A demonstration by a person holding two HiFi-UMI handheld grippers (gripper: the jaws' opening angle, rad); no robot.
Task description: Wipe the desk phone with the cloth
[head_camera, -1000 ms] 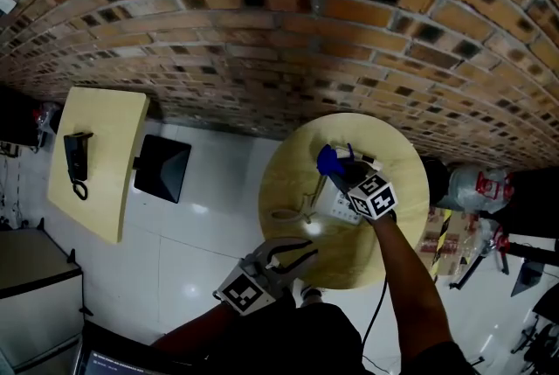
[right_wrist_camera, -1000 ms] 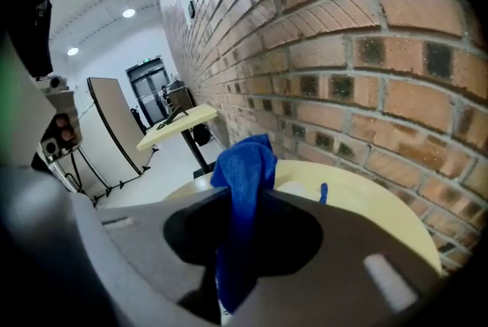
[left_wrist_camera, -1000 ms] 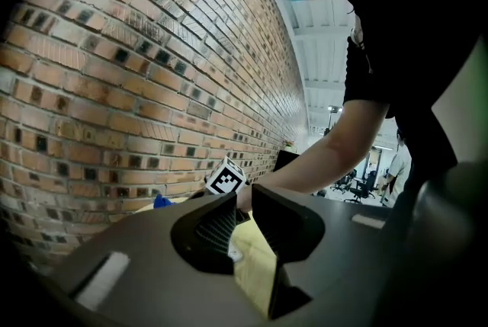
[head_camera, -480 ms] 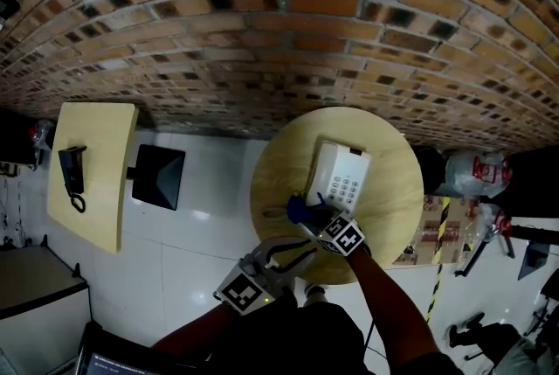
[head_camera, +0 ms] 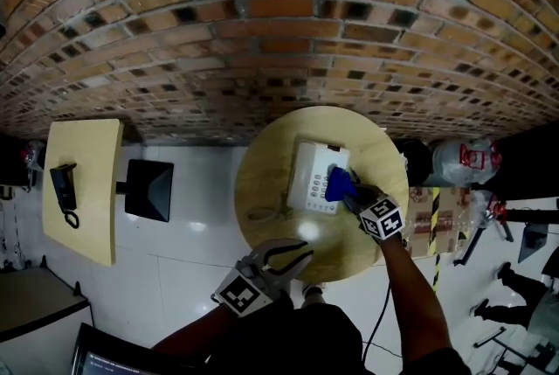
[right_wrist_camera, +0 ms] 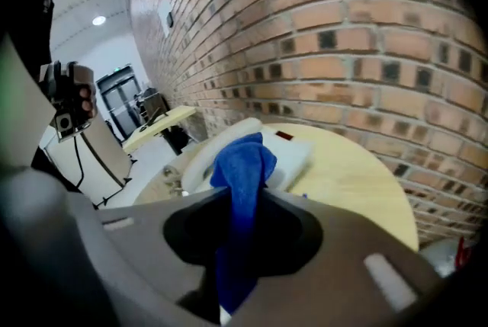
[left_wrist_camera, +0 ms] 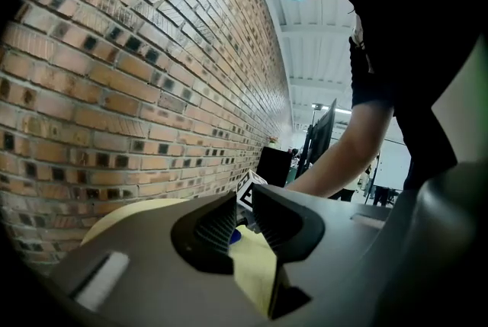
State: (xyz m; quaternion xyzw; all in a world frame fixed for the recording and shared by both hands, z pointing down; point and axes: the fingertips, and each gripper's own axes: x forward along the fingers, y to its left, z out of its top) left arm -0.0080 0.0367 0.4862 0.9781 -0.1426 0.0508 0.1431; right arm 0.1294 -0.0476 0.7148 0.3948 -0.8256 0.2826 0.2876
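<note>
A white desk phone (head_camera: 314, 177) lies on the round wooden table (head_camera: 262, 181). My right gripper (head_camera: 348, 190) is shut on a blue cloth (head_camera: 337, 184) and presses it against the phone's right side. In the right gripper view the cloth (right_wrist_camera: 242, 165) hangs folded out of the right gripper (right_wrist_camera: 245, 194), with the phone (right_wrist_camera: 297, 154) just past it. My left gripper (head_camera: 304, 258) hovers at the table's near edge, off the phone. Its jaws stand a narrow gap apart with nothing between them, as the left gripper (left_wrist_camera: 244, 194) shows in its own view.
A brick wall (head_camera: 279, 32) rises behind the table. To the left stand a square pale table (head_camera: 96, 216) with a black handset (head_camera: 61, 190) and a black box (head_camera: 147, 190) on the white floor. Bags (head_camera: 463, 162) sit at the right. The phone's coiled cord (head_camera: 262, 213) lies on the round table.
The right gripper has swept the cloth from the phone's top, down past its near left corner, and across to its right side. The left gripper has stayed put.
</note>
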